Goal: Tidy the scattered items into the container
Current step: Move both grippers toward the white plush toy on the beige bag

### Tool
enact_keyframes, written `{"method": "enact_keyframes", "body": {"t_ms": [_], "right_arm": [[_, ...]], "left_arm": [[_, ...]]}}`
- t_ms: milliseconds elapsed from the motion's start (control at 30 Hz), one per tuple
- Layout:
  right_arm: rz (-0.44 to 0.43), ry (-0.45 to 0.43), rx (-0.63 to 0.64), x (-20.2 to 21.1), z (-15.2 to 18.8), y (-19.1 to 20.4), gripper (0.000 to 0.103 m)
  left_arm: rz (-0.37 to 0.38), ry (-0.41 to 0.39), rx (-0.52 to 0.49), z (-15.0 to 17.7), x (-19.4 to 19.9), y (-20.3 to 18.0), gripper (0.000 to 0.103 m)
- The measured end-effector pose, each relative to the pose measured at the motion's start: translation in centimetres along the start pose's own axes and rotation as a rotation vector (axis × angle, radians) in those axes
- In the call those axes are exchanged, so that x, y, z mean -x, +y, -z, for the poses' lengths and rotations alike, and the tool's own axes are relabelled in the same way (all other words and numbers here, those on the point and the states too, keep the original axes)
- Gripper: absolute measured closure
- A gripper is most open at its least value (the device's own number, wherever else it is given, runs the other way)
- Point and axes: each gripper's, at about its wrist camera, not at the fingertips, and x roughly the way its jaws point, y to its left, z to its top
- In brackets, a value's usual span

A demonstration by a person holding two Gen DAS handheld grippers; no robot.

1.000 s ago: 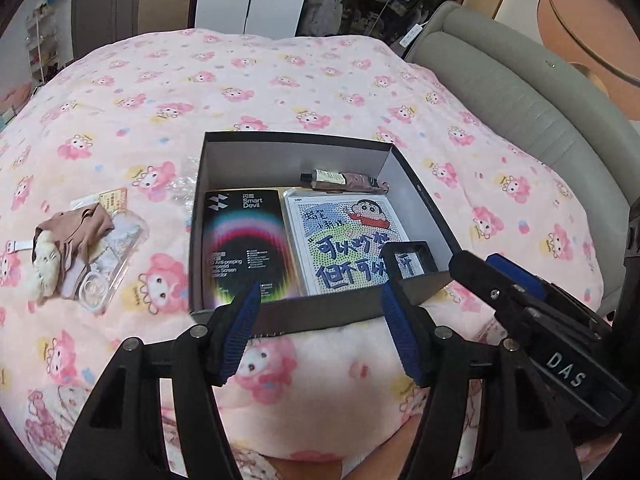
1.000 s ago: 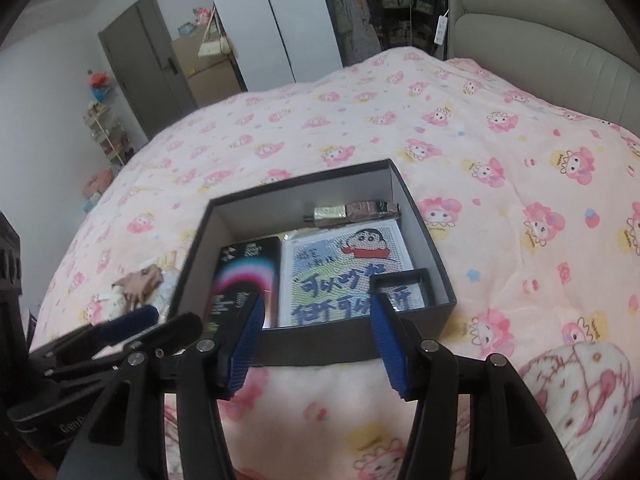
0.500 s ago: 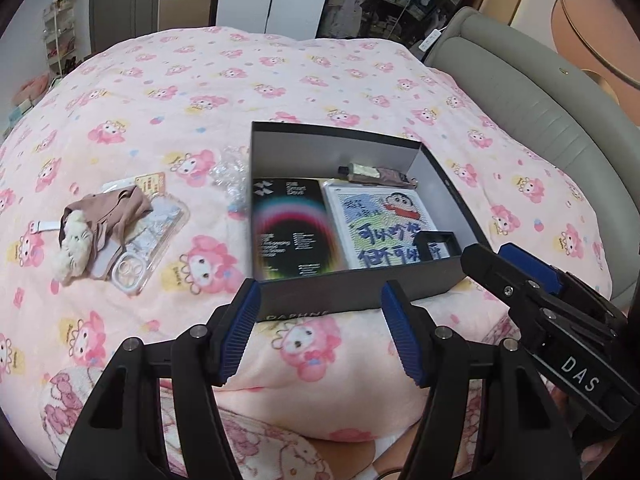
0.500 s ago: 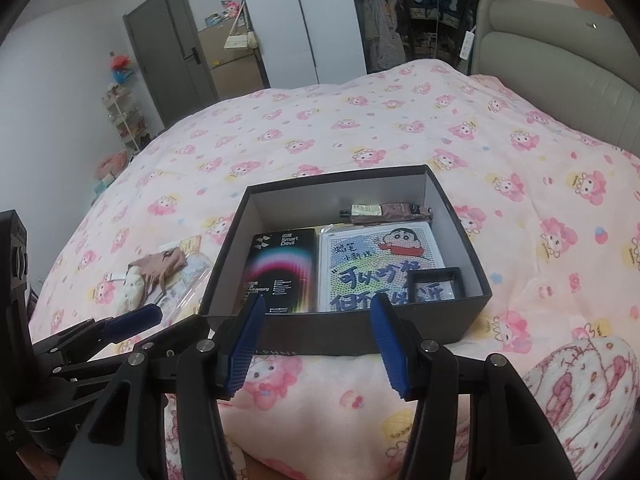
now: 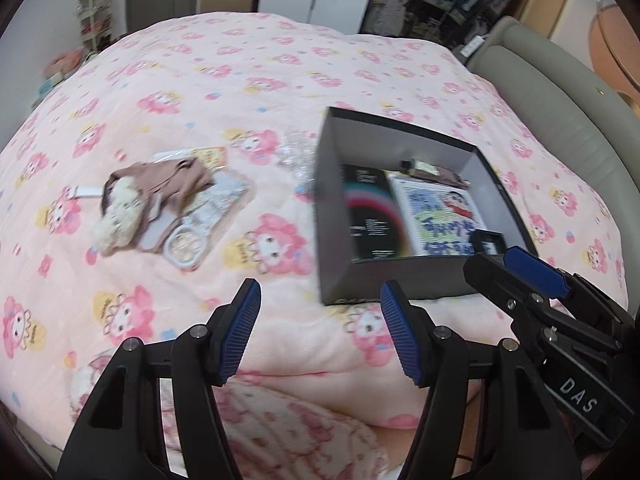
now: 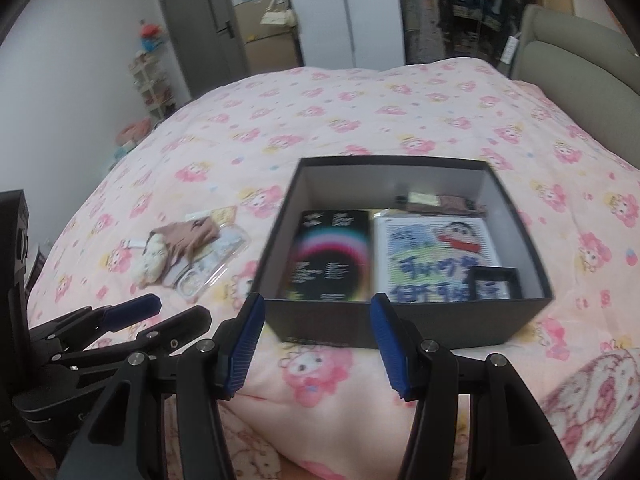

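Observation:
A dark open box (image 5: 400, 276) (image 6: 400, 320) sits on the pink bed. Inside lie a black booklet (image 6: 330, 256), a cartoon picture card (image 6: 432, 252), a small black frame (image 6: 494, 282) and a brown tube (image 6: 440, 200). Left of the box a brown cloth with a fluffy toy (image 5: 140, 196) (image 6: 168, 248) rests on a clear phone case (image 5: 200, 224), beside a crumpled clear wrapper (image 5: 296, 156). My left gripper (image 5: 320, 324) hovers open and empty over the quilt, short of the box's near left corner. My right gripper (image 6: 316, 340) stands open and empty before the box's front wall.
The pink cartoon quilt (image 5: 240, 80) covers the whole bed. A grey padded headboard (image 5: 560, 120) runs along the right. A door (image 6: 200, 28), white wardrobe (image 6: 368, 8) and a small shelf (image 6: 152, 80) stand beyond the bed's far side.
Both grippers have swung leftwards, so the box has slid right in both views and the cloth pile has come nearer the middle. Both stay open and empty.

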Motion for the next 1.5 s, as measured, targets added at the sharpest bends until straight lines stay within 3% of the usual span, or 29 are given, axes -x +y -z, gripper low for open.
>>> {"method": "enact_keyframes", "body": {"t_ms": [167, 567, 967, 1333, 1500], "right_arm": [[-0.036, 0.001, 0.029, -1.4, 0.2, 2.7, 0.052], [-0.185, 0.124, 0.15, -7.5, -0.4, 11.8, 0.052], [-0.188, 0.24, 0.231, -15.0, -1.4, 17.6, 0.052], [-0.155, 0.289, 0.212, -21.6, -3.9, 18.2, 0.052], [-0.179, 0.287, 0.258, -23.4, -5.1, 20.2, 0.052]], "left_arm": [[-0.03, 0.017, 0.055, 0.4, 0.2, 3.4, 0.04], [-0.059, 0.018, 0.265, 1.4, 0.1, 14.2, 0.039], [-0.074, 0.054, 0.387, 0.7, -3.6, 22.2, 0.039], [-0.041, 0.069, 0.47, -1.6, -8.0, 27.4, 0.039], [0.036, 0.08, 0.551, -2.2, -10.0, 30.0, 0.039]]}}
